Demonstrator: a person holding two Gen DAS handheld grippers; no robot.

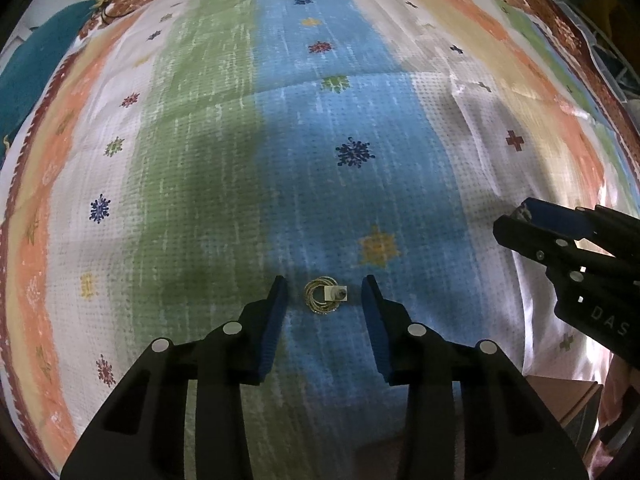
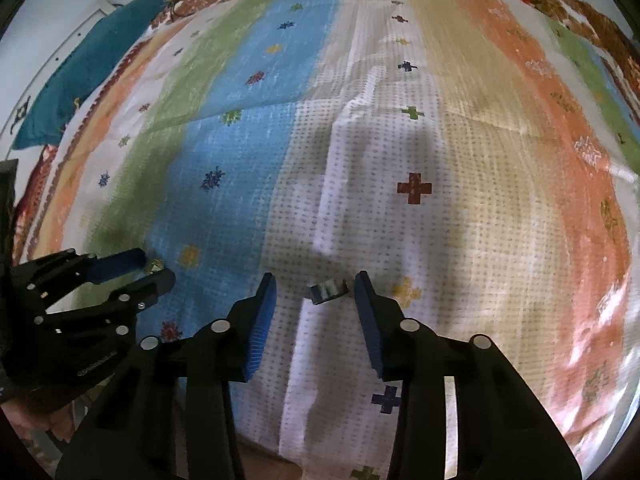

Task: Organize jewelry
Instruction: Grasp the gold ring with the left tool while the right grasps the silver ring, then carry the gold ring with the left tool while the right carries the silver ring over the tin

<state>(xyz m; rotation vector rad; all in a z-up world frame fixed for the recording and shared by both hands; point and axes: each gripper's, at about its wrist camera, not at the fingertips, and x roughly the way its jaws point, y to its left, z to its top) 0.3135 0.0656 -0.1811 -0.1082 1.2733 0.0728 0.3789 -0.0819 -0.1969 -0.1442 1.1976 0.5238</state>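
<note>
Left wrist view shows the left gripper (image 1: 324, 292) with jaws wide, straddling a gold ring cluster (image 1: 323, 298) on the striped cloth (image 1: 200, 160), seemingly lined up to pinch it, while the right gripper (image 2: 314, 290), jaws equally wide, brackets a small dark piece (image 2: 329, 290).

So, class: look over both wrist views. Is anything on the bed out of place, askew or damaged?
Nothing looks damaged or spilled. The tangle of thin gold rings with a small square tag lies flat on the striped patterned bedspread, between the open left gripper jaws. A small dark blurred piece sits between the open right gripper jaws.
</note>
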